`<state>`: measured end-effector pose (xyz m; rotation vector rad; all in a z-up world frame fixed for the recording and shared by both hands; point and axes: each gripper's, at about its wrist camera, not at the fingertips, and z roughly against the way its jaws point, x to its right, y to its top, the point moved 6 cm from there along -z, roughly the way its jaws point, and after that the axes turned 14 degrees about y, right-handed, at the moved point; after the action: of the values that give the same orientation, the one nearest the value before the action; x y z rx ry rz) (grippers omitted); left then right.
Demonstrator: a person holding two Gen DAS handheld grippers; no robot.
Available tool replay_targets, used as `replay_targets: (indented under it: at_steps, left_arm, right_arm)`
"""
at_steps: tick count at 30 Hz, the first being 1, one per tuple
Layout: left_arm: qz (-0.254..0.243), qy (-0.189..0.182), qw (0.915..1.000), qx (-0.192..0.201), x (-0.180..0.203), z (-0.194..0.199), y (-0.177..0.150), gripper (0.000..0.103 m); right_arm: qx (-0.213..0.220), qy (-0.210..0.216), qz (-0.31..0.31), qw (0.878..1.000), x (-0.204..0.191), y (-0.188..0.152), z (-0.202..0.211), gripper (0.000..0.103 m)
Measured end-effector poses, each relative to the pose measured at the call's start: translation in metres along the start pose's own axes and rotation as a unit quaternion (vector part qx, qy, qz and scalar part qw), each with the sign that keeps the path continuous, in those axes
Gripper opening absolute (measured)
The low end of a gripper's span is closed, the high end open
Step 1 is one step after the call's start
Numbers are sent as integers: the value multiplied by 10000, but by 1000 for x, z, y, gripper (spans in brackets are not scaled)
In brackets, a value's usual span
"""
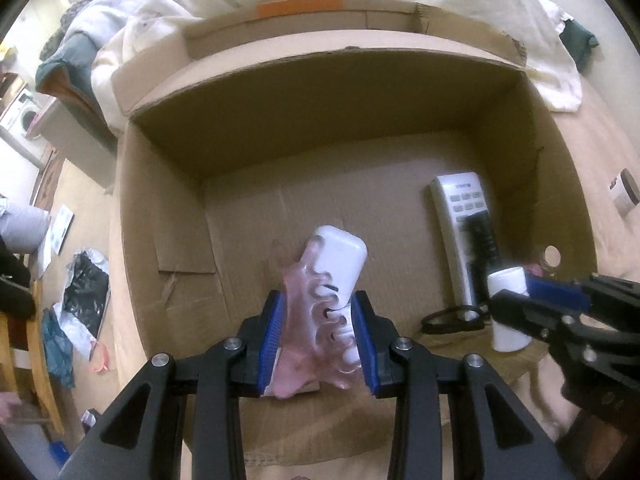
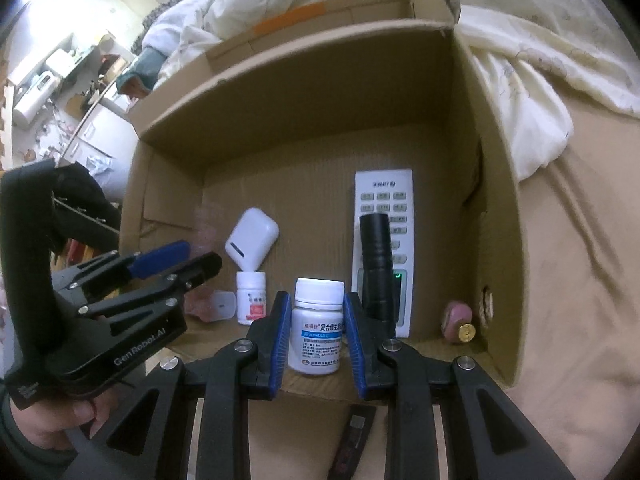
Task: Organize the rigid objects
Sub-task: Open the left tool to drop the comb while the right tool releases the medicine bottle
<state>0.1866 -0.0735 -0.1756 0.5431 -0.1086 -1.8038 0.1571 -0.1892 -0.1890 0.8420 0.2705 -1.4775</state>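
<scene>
The left gripper (image 1: 318, 336) is clamped on a pink hair claw clip (image 1: 310, 320), held above the cardboard box (image 1: 160, 208), probably to set it inside. The right gripper (image 2: 316, 320) pinches a white pill bottle (image 2: 318, 326) upright at the box's near edge, likely for the same reason. Inside the box, a white earbud case (image 2: 252, 238) lies left of centre; a remote (image 2: 384, 200) lies toward the right wall with a black flashlight (image 2: 376, 260) on it. Only the right wrist view shows a second small bottle (image 2: 251, 298) and a pink thing (image 2: 456, 320) in the box's right near corner.
</scene>
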Motion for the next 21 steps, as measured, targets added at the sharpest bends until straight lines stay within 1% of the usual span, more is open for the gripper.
replay_targets:
  at_steps: [4, 8, 9, 10, 11, 12, 13, 14, 15, 16, 17, 18, 19, 21]
  left_arm:
    - [-118, 57, 9998, 163, 5, 6, 2, 32]
    - [-185, 70, 9997, 172, 8, 7, 1, 33]
    - [-181, 79, 9997, 163, 9, 7, 3, 41]
    - [-169, 101, 9997, 157, 9, 8, 3, 55]
    - [-147, 116, 9997, 161, 7, 9, 4, 61]
    - [-113, 118, 9997, 174, 5, 10, 4, 65]
    - [-79, 98, 9997, 190, 3, 10, 4, 66]
    - [-44, 65, 9998, 205, 2, 11, 5, 68]
    - [47, 45, 9997, 214, -1, 13, 6, 78]
    - [133, -4, 9997, 222, -3, 15, 6, 88]
    - [262, -115, 9993, 239, -6, 18, 8, 90]
    - [392, -237, 9986, 262, -8, 21, 9, 90]
    - [462, -278, 9982, 280, -9, 23, 10, 90]
    - [514, -218, 9978, 346, -12, 27, 13, 90]
  right_arm:
    - [6, 3, -51, 10000, 0, 0, -1, 29]
    - [2, 10, -72, 10000, -1, 4, -2, 29]
    - [-3, 9, -83, 10000, -1, 6, -4, 29]
    - [5, 29, -109, 9999, -1, 7, -4, 29]
    - [20, 59, -134, 9999, -2, 8, -4, 29]
    - [42, 83, -150, 9998, -2, 9, -3, 36]
    - [126, 115, -163, 9997, -3, 11, 0, 60]
    - [258, 140, -168, 9994, -4, 14, 4, 73]
    - [479, 168, -167, 9986, -5, 17, 11, 80]
    - [634, 189, -152, 9977, -7, 20, 17, 83]
    - [719, 195, -122, 9971, -8, 22, 21, 85]
    - [793, 202, -102, 9966, -9, 24, 24, 92]
    - [891, 230, -112, 9957, -9, 25, 28, 99]
    - [978, 244, -119, 9948, -10, 27, 32, 103]
